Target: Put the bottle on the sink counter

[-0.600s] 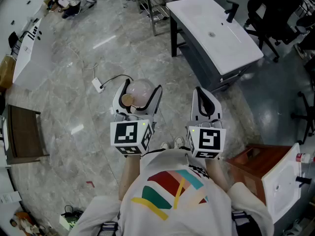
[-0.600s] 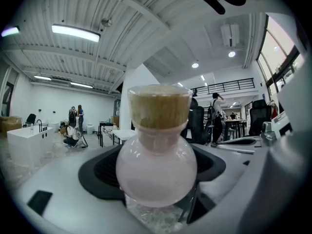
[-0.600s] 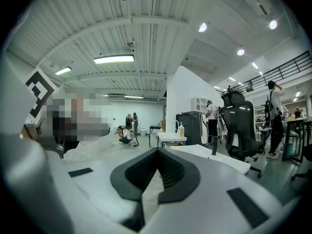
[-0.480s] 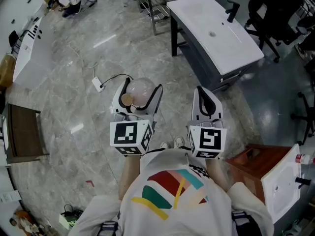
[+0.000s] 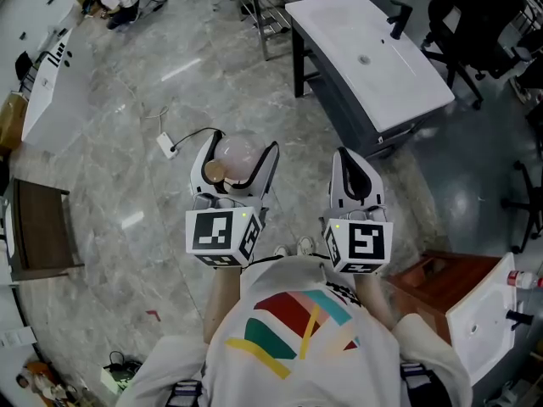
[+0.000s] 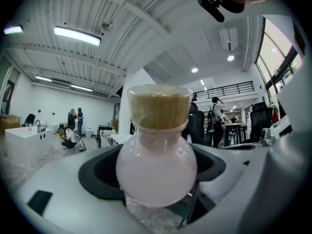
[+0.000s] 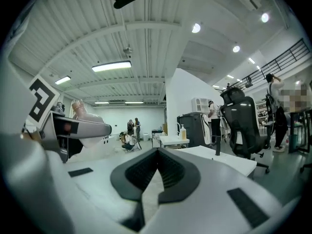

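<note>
One bottle (image 5: 237, 156), upright, cork up, sitting clamped between wide-spread jaws of left hand-held gripper (image 5: 240, 148); right hand-held gripper (image 5: 353, 162), jaws touching, carrying nothing. Sink desk (image 5: 333, 24) lying ahead and rightward of bottle, well apart, nearer right side

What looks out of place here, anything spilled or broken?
Nothing spilled or broken. The bottle sits corked and intact in the left gripper. Only oddity: a white plug and its cable lie loose on the floor ahead.
</note>
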`<action>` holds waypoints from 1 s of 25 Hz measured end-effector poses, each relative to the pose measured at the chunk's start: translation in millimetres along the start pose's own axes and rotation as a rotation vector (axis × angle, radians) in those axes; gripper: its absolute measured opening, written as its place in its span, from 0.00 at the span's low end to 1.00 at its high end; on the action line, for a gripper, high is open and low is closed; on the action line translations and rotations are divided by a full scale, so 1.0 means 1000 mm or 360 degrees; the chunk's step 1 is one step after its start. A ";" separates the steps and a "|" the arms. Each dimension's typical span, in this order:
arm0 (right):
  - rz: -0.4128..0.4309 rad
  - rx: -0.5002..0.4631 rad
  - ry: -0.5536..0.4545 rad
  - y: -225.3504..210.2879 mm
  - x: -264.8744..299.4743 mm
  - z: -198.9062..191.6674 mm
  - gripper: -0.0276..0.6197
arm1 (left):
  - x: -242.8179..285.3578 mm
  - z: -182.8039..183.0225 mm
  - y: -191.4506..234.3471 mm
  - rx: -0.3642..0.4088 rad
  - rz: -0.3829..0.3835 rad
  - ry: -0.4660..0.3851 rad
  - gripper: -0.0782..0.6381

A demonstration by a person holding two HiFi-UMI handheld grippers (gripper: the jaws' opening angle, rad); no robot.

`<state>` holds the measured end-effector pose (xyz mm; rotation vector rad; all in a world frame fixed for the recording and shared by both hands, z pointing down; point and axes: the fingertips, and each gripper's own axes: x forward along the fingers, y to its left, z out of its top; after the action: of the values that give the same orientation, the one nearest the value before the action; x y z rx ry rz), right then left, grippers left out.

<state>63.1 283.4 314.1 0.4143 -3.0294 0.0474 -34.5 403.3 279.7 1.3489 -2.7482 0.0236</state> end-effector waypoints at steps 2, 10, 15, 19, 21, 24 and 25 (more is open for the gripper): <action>0.0017 0.0017 -0.0004 -0.003 0.001 -0.001 0.06 | 0.003 0.000 -0.002 0.0000 0.0008 -0.0005 0.69; 0.0020 -0.0016 0.0017 -0.022 0.003 -0.012 0.06 | 0.017 -0.006 -0.014 -0.0025 0.0022 -0.0053 0.69; -0.0001 -0.0062 0.0020 -0.038 0.002 -0.014 0.06 | 0.025 -0.004 -0.019 -0.0042 0.0010 -0.0088 0.69; -0.0016 -0.0079 0.0005 -0.048 0.001 -0.009 0.06 | 0.034 0.004 -0.020 -0.0053 0.0007 -0.0122 0.69; -0.0036 -0.0062 -0.0002 -0.055 0.001 -0.009 0.06 | 0.040 0.009 -0.020 -0.0039 0.0004 -0.0134 0.69; -0.0069 -0.0042 -0.0024 -0.064 0.003 -0.008 0.06 | 0.049 0.013 -0.019 -0.0012 -0.0001 -0.0149 0.69; -0.0080 -0.0037 -0.0031 -0.067 0.004 -0.009 0.06 | 0.052 0.014 -0.018 -0.0014 -0.0003 -0.0154 0.69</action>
<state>78.0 218.7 324.3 0.4914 -3.0337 0.0045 -53.2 350.6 269.8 1.3863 -2.8221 -0.0551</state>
